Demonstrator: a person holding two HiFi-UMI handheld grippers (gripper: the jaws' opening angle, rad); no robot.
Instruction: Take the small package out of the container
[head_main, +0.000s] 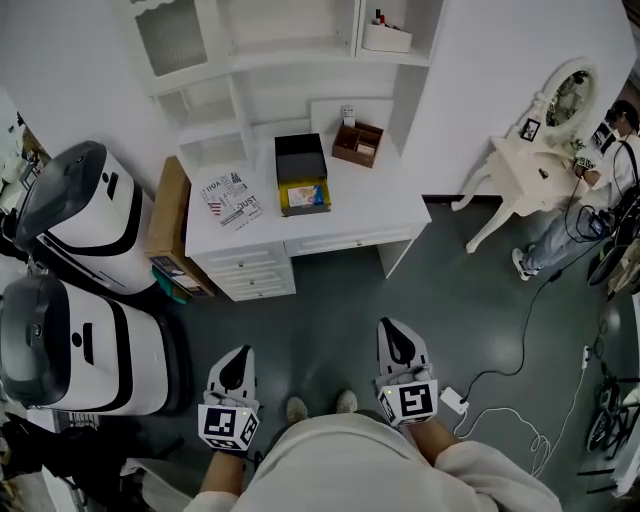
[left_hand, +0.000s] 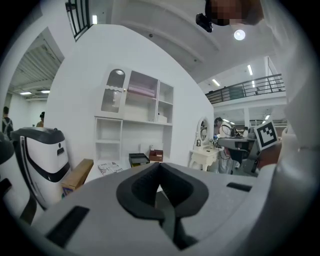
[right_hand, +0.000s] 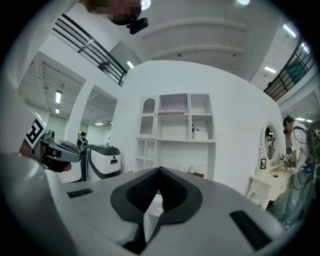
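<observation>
A black container (head_main: 300, 158) stands on the white desk (head_main: 385, 208), also seen small and far in the left gripper view as a dark container (left_hand: 138, 159). Its front part is yellow, and a small blue-and-yellow package (head_main: 306, 195) lies in it. Both grippers are held low near the person's body, over the grey floor and well short of the desk. The left gripper (head_main: 241, 352) (left_hand: 160, 165) is shut with nothing between its jaws. The right gripper (head_main: 391, 326) (right_hand: 159, 170) is shut too and holds nothing.
A brown wooden organiser (head_main: 358, 143) and a printed sheet (head_main: 232, 197) share the desk. A cardboard box (head_main: 168, 225) leans at its left side. Two white-and-black machines (head_main: 85, 205) (head_main: 80, 345) stand left. A dressing table (head_main: 530, 165), a person (head_main: 590, 200) and floor cables (head_main: 520, 370) are at right.
</observation>
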